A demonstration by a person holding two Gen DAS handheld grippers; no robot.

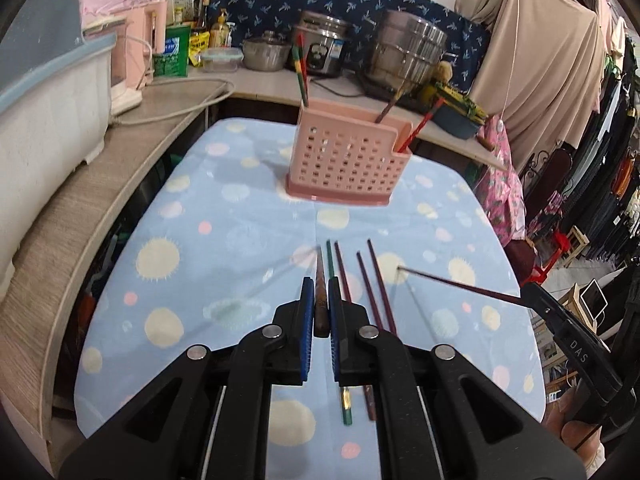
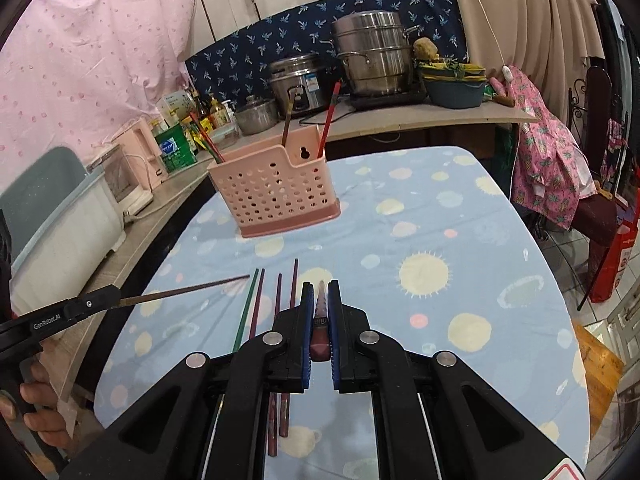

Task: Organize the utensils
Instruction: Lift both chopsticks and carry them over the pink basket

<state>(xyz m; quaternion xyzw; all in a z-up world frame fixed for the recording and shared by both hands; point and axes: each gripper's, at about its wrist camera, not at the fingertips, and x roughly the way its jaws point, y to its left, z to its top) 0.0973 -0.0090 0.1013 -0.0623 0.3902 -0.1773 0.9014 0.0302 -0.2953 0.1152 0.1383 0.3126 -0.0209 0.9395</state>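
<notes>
My left gripper (image 1: 320,285) is shut on a brown chopstick (image 1: 320,276) that points forward above the table. My right gripper (image 2: 321,287) is shut on a dark red chopstick (image 2: 321,304), which shows in the left wrist view as a thin rod (image 1: 460,282). Beneath both grippers lie a green chopstick (image 1: 330,260) and three dark red ones (image 1: 368,280) side by side on the dotted blue cloth (image 1: 224,216). Further back stands a pink perforated holder (image 1: 348,160) with three chopsticks upright in it (image 1: 301,68).
A wooden counter (image 1: 60,216) curves along the left and back. It carries a white and blue bin (image 1: 48,120), a rice cooker (image 2: 298,80), steel pots (image 2: 372,56) and bottles. Clothes and a chair (image 2: 592,212) stand beyond the table's right edge.
</notes>
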